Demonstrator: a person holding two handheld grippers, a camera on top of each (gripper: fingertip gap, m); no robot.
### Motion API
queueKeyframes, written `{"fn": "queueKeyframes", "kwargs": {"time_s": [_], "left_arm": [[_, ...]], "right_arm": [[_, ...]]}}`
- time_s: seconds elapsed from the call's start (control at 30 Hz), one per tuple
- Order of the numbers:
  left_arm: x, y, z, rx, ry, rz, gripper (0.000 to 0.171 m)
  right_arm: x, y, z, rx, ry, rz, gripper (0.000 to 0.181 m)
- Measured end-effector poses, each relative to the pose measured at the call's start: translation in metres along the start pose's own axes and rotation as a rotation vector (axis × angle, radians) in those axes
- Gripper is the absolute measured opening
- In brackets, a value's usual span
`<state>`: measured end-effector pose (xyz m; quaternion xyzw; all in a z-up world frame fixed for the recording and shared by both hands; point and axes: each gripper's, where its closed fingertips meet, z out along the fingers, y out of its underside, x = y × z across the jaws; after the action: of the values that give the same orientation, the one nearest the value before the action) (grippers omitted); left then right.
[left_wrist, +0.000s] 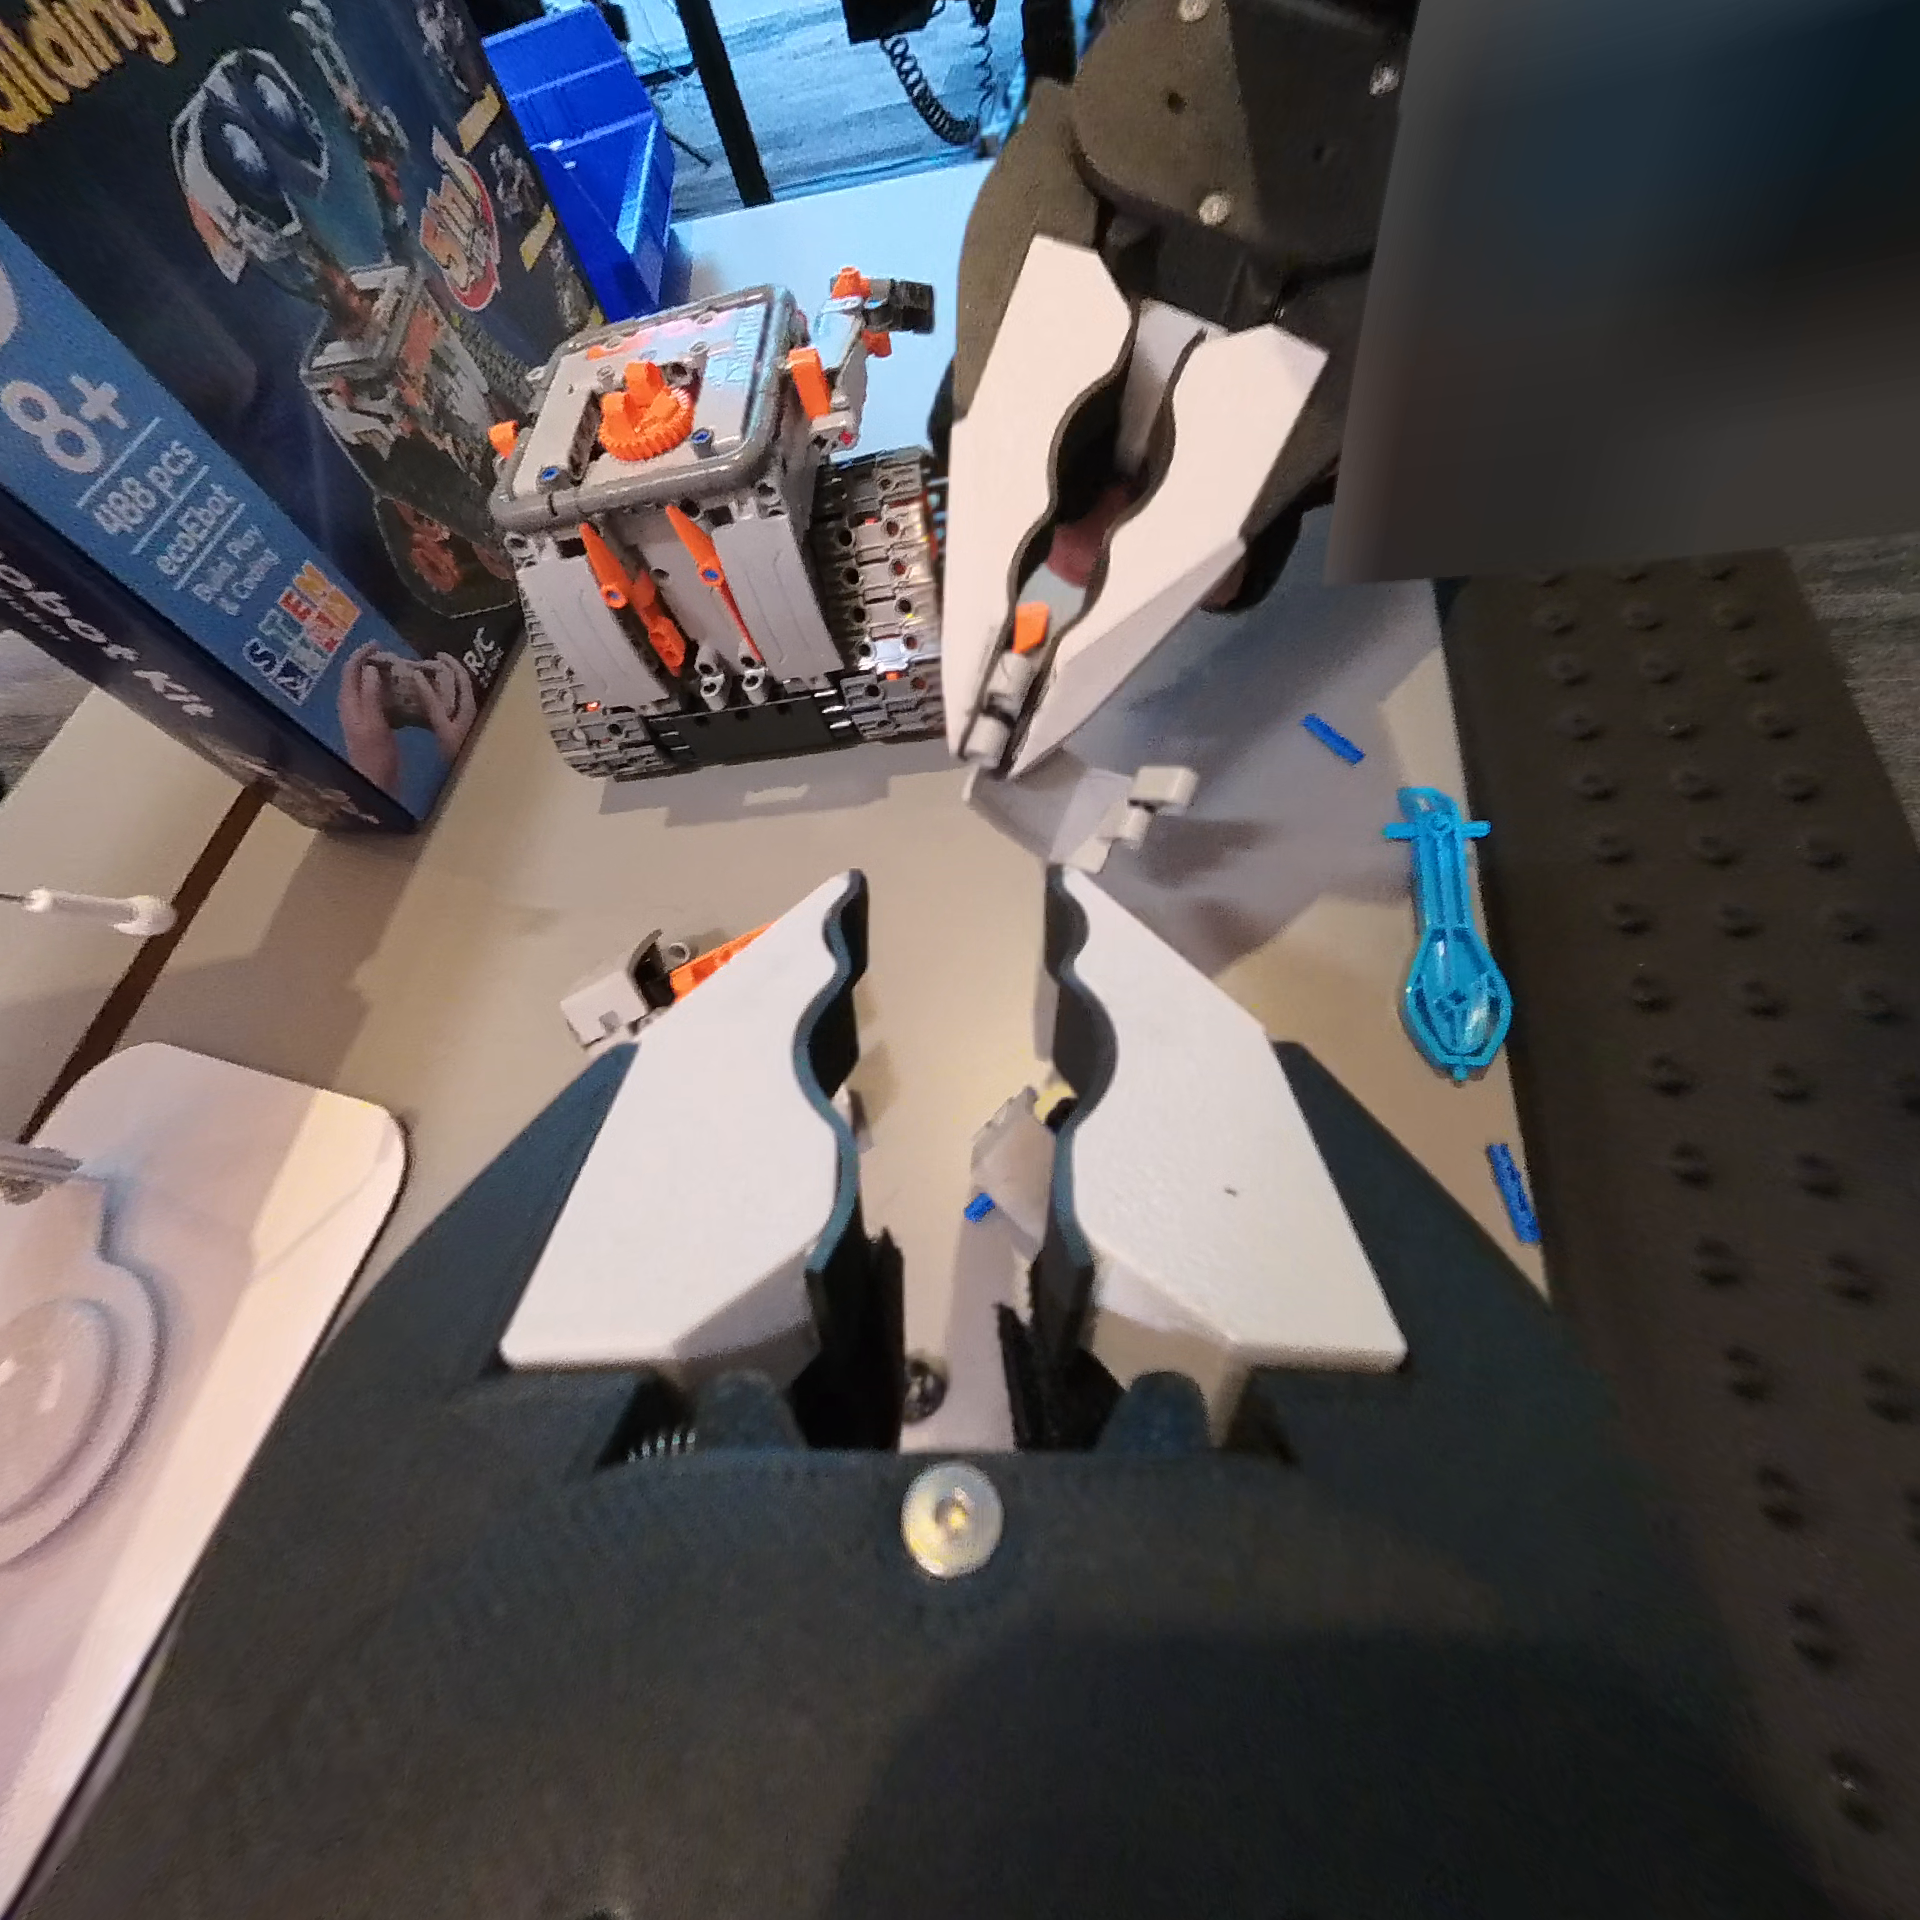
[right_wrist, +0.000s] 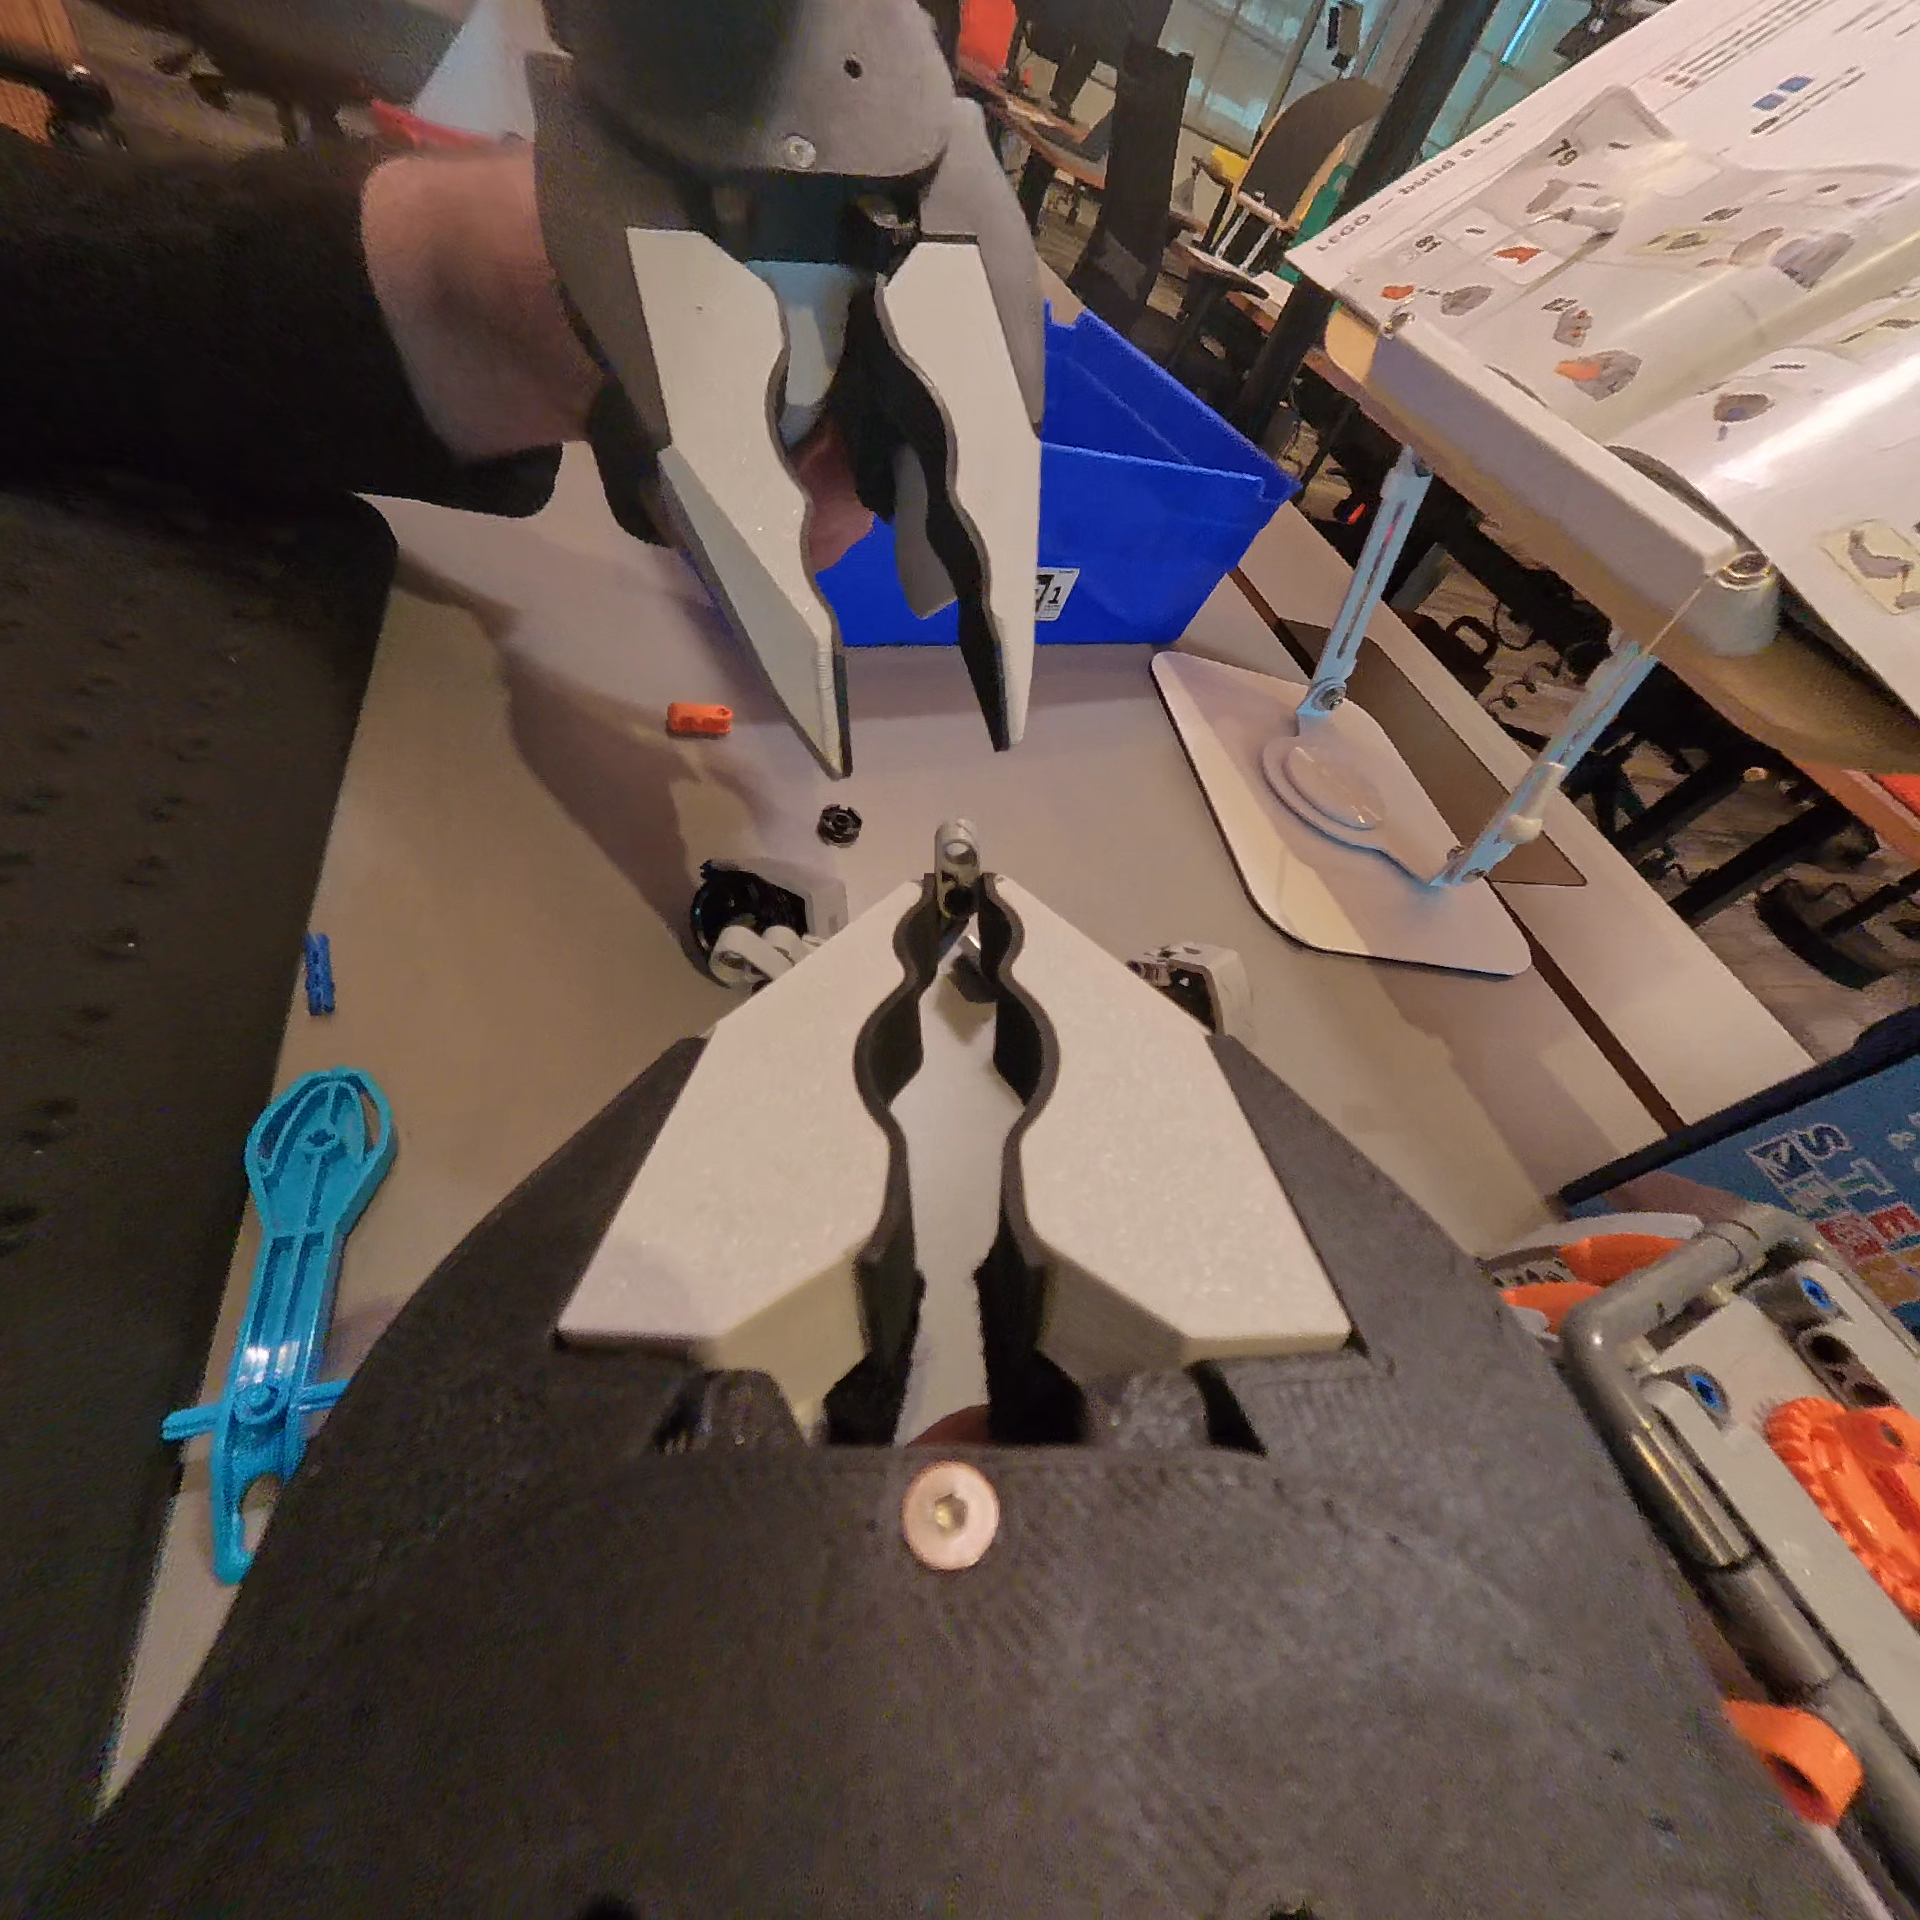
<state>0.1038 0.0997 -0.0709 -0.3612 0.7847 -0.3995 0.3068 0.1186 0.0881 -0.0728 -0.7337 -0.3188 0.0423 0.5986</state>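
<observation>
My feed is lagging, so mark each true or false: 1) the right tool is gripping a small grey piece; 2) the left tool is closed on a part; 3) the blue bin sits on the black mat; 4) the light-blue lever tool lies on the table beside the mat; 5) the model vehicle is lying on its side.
1) True: the right tool is shut on the small grey piece.
2) False: the left tool is open and empty.
3) False: the blue bin stands on the table, away from the black mat.
4) True: the light-blue lever tool lies there.
5) False: the model vehicle stands on its tracks.
</observation>
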Motion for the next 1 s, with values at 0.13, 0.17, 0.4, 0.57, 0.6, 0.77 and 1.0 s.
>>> {"fn": "queueKeyframes", "kwargs": {"time_s": [0.13,0.17,0.4,0.57,0.6,0.77,1.0], "left_arm": [[0.008,-0.003,0.01,0.024,0.062,-0.044,0.029],[0.012,-0.004,0.012,0.028,0.082,-0.047,0.028],[0.027,-0.011,0.026,0.074,0.161,-0.074,0.01],[0.014,-0.024,0.018,0.212,0.147,-0.155,0.0],[0.008,-0.025,0.015,0.233,0.121,-0.158,0.0],[-0.007,-0.032,0.005,0.299,0.054,-0.176,0.0],[-0.011,-0.044,-0.004,0.343,-0.075,-0.038,0.0]], "right_arm": [[-0.005,-0.004,0.001,0.028,-0.029,0.012,0.004],[-0.006,-0.006,0.0,0.04,-0.038,0.013,0.004],[-0.015,-0.014,-0.002,0.083,-0.074,-0.018,0.004],[0.001,-0.026,-0.012,0.16,-0.049,0.094,0.018],[0.005,-0.029,-0.015,0.182,-0.043,0.123,0.017],[0.023,-0.032,-0.026,0.228,-0.017,0.254,0.02],[0.012,-0.023,-0.017,0.169,-0.094,0.324,0.023]]}}
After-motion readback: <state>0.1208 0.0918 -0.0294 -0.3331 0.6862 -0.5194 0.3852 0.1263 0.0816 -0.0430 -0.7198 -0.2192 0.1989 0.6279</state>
